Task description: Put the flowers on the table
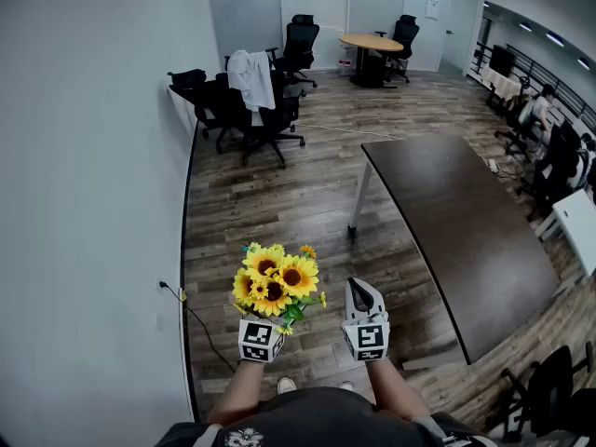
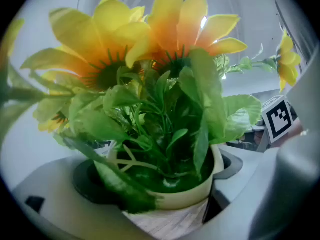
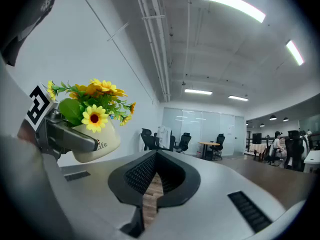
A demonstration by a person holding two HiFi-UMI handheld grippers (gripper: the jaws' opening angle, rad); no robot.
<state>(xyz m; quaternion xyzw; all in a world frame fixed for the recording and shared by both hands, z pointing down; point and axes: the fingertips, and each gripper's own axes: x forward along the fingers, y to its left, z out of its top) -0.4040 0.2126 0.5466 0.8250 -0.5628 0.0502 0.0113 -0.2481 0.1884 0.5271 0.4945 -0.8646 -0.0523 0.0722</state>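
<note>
The left gripper (image 1: 264, 330) has its jaws spread wide around a cream pot (image 2: 200, 191), one pressed against each side of it, so the pot hangs upright in the grip above the wooden floor (image 1: 279, 203). Out of the pot, straight ahead of these jaws, rise green leaves and the flowers (image 1: 276, 280), yellow sunflowers with dark centres that fill nearly the whole left gripper view. Just to the right of this gripper, at about the same height and apart from it, the right gripper (image 1: 363, 294) points forward with its jaws drawn together at the tips and nothing between them; from its own view the pot shows off to its left, with some print on the side. Ahead and to the right of the right gripper stands the table (image 1: 466, 231), long with a dark brown top, well apart from the flowers. To the left of the left gripper runs a white wall (image 1: 84, 156). Far ahead of both grippers stand black office chairs (image 1: 265, 119), one with a white garment (image 1: 251, 77) over its back, and beyond them a round table (image 1: 371, 42)
</note>
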